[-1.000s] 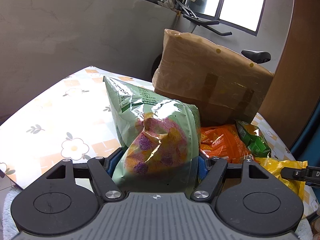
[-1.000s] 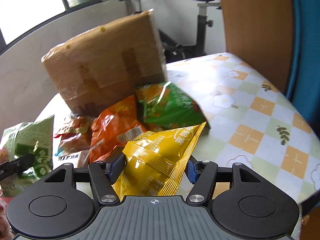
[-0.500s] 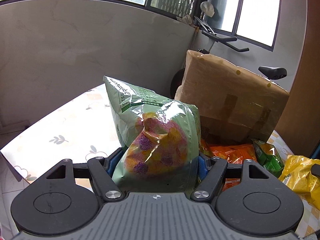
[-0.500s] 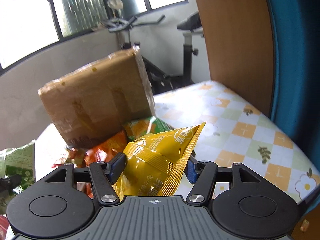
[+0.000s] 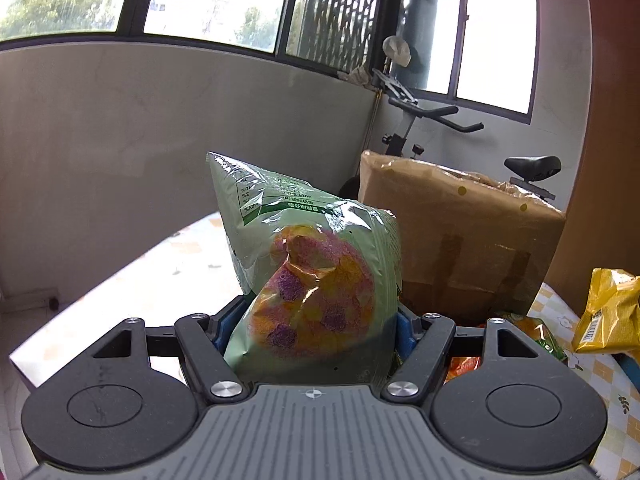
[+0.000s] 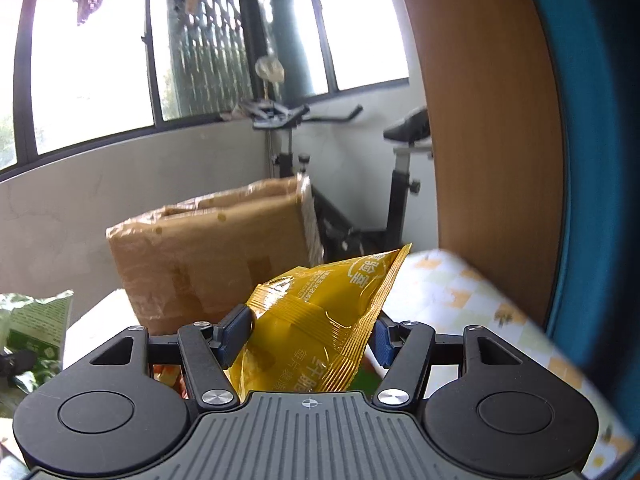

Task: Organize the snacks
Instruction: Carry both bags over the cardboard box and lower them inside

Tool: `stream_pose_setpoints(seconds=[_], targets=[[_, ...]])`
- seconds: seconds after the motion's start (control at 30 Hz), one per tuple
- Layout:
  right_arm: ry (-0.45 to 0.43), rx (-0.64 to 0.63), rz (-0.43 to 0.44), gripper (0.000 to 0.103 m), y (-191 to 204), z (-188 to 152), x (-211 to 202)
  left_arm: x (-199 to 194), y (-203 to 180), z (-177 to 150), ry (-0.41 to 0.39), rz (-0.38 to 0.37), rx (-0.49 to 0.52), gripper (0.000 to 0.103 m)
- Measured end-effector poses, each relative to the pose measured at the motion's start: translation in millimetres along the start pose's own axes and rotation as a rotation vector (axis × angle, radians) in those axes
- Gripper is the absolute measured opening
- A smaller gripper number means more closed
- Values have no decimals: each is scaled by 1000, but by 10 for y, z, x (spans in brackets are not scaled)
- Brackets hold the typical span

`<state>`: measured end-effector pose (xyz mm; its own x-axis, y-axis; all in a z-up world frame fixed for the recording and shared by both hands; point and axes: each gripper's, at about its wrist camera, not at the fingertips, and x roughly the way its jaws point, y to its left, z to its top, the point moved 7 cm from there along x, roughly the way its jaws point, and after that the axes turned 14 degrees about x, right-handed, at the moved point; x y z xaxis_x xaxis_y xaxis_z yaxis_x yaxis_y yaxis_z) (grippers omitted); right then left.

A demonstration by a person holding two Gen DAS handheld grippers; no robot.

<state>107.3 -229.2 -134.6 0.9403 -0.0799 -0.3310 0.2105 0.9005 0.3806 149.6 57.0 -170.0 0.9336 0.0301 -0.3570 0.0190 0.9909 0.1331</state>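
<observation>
- While both bags hang above the flowered table (image 5: 600,368), we see the left gripper (image 5: 310,326) clamped on a pale green snack bag (image 5: 316,280).
- We find the right gripper (image 6: 310,332) clamped on a yellow snack bag (image 6: 320,320).
- We see a taped cardboard box (image 6: 208,252) standing behind both bags.
- We spot orange and green packets (image 5: 532,332) lying before it.

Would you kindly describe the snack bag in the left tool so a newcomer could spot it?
Start at the big taped cardboard box on the table. In front of it, the left tool grips a pale green bag. Unlike the plain yellow bag, it shows orange and purple pieces.
</observation>
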Motion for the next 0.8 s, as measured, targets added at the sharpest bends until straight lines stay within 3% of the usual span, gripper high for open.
stream_pose_setpoints(seconds=[0.37, 0.5, 0.8], targets=[[-133, -165, 110, 57, 193, 925, 385, 73, -161, 997, -166, -35, 172, 75], [-155, -202, 164, 57, 367, 1131, 596, 288, -396, 1285, -177, -82, 221, 75], [-153, -247, 185, 57, 655, 1314, 1318, 896, -769, 1540, -177, -110, 310, 75]])
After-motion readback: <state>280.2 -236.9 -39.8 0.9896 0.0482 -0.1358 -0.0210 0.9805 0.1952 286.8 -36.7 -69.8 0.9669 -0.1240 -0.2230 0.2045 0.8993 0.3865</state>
